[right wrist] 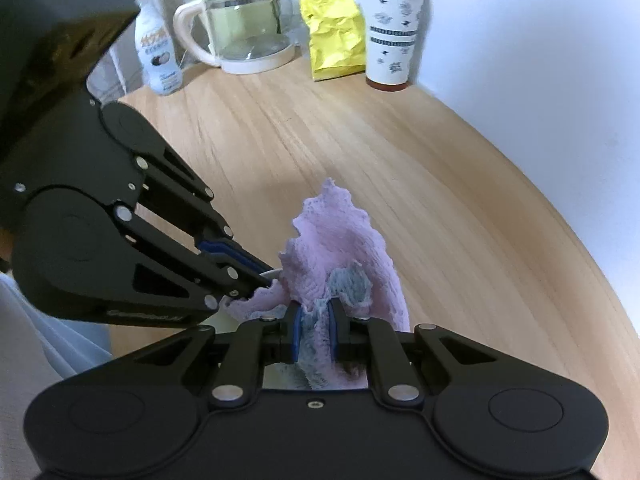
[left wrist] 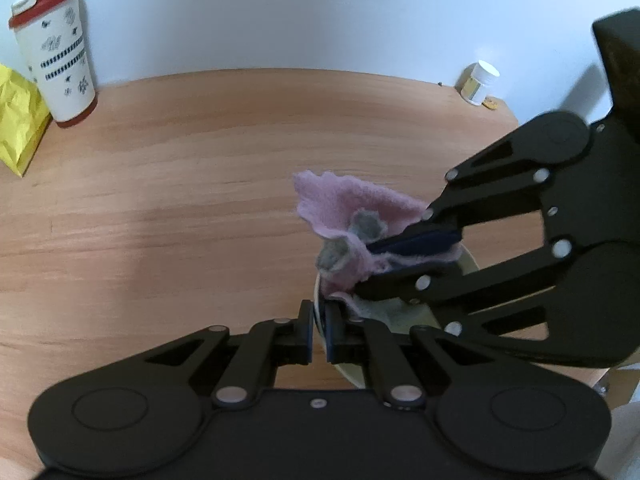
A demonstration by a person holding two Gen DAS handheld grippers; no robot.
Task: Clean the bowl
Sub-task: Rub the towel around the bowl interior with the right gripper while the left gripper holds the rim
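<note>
The left gripper (left wrist: 319,330) has its 2 fingers clamped on the thin rim of the bowl (left wrist: 468,262), 1 blue pad outside the rim and 1 inside. The bowl is pale and sits on the wooden table (left wrist: 180,220), mostly hidden behind both grippers; its inside lies to the right of the left fingers. Far ahead and to the left of those fingers stand a yellow bag (left wrist: 18,120) and a white cup with a red lid (left wrist: 56,54). Far ahead to the right is a small white jar (left wrist: 478,82).

The right gripper (right wrist: 314,330) is clenched on a pink cloth (right wrist: 344,240) with grey patches, bunched between its 2 pads and rising ahead of them. The cloth's lower folds hang into the bowl, just beside the left gripper's fingertips. In the right wrist view, far ahead and left of the fingers, stand a white bottle (right wrist: 158,52) and a glass jug (right wrist: 244,20).
</note>
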